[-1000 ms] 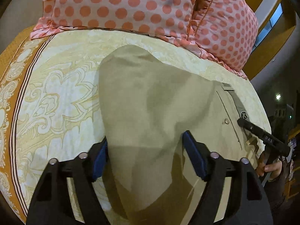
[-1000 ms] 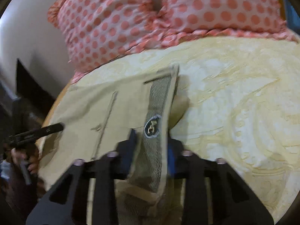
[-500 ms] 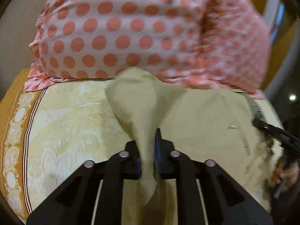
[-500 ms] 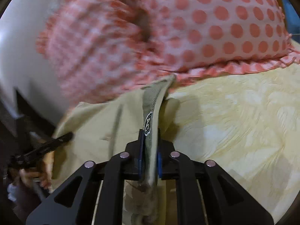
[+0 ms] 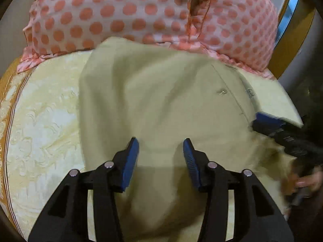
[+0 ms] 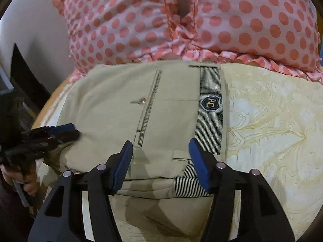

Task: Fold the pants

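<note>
The khaki pants [image 5: 161, 104] lie flat on the bed, their far edge against the pillows. In the right wrist view the pants [image 6: 165, 109] show a back pocket with a button and a striped waistband lining with an "AC" badge [image 6: 211, 103]. My left gripper [image 5: 161, 153] is open and empty just above the cloth. My right gripper [image 6: 160, 153] is open and empty over the waistband end. Each gripper shows at the edge of the other's view, the right one [image 5: 282, 129] and the left one [image 6: 50, 135].
Two pink polka-dot pillows [image 5: 129, 14] lie along the far side, touching the pants. The yellow patterned bedspread [image 6: 272, 125] lies under everything, with an orange border [image 5: 6, 92] at the left. A wooden frame [image 5: 282, 40] and a dark room edge stand beyond the bed at the right.
Both grippers were shut on the pants half a second ago, holding folds of cloth up. Now both have opened and the pants lie flat on the bed.
</note>
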The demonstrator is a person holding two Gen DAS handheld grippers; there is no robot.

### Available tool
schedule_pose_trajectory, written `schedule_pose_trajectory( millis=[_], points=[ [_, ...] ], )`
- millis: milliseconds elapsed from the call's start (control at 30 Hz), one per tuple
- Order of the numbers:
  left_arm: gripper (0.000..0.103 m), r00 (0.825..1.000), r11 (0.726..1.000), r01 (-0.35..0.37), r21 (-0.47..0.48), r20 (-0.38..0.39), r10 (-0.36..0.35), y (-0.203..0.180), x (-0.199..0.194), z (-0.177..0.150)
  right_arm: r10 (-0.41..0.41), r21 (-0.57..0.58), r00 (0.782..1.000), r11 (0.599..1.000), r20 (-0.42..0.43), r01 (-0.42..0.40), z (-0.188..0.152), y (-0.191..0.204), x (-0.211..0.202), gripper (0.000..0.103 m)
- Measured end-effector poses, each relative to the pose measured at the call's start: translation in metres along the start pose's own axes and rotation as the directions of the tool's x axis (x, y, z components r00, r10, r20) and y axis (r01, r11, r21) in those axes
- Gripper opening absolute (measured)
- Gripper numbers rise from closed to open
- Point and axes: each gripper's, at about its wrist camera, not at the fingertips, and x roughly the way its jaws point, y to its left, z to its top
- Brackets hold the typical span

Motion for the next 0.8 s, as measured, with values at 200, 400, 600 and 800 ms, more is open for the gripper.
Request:
schedule_pose_trajectory(
  millis=[200, 400, 600, 800],
  points=[
    [0.094, 0.991, 0.997, -0.079, 0.006, 0.107, 0.078, -0.014, -0.066, -0.051, -0.137, -0.046, 0.980, 0.988, 0.145, 0.145, -0.056, 0.042, -0.059, 0.102],
    [0.101, 0.978, 0.985, -0.168, -0.029, 0.118, 0.170, -0.021, -0.092, -0.125, -0.210, -0.069, 0.968, 0.973, 0.137, 0.221, -0.110, 0.067, -0.053, 0.102],
    [0.101, 0.972, 0.978, -0.206, -0.043, 0.110, 0.210, -0.020, -0.082, -0.143, -0.240, -0.039, 0.963, 0.968, 0.125, 0.246, -0.132, 0.076, -0.045, 0.102],
    [0.101, 0.958, 0.968, -0.248, -0.040, 0.140, 0.251, -0.025, -0.079, -0.149, -0.279, -0.021, 0.947, 0.958, 0.157, 0.286, -0.138, 0.080, -0.043, 0.102]
  ],
)
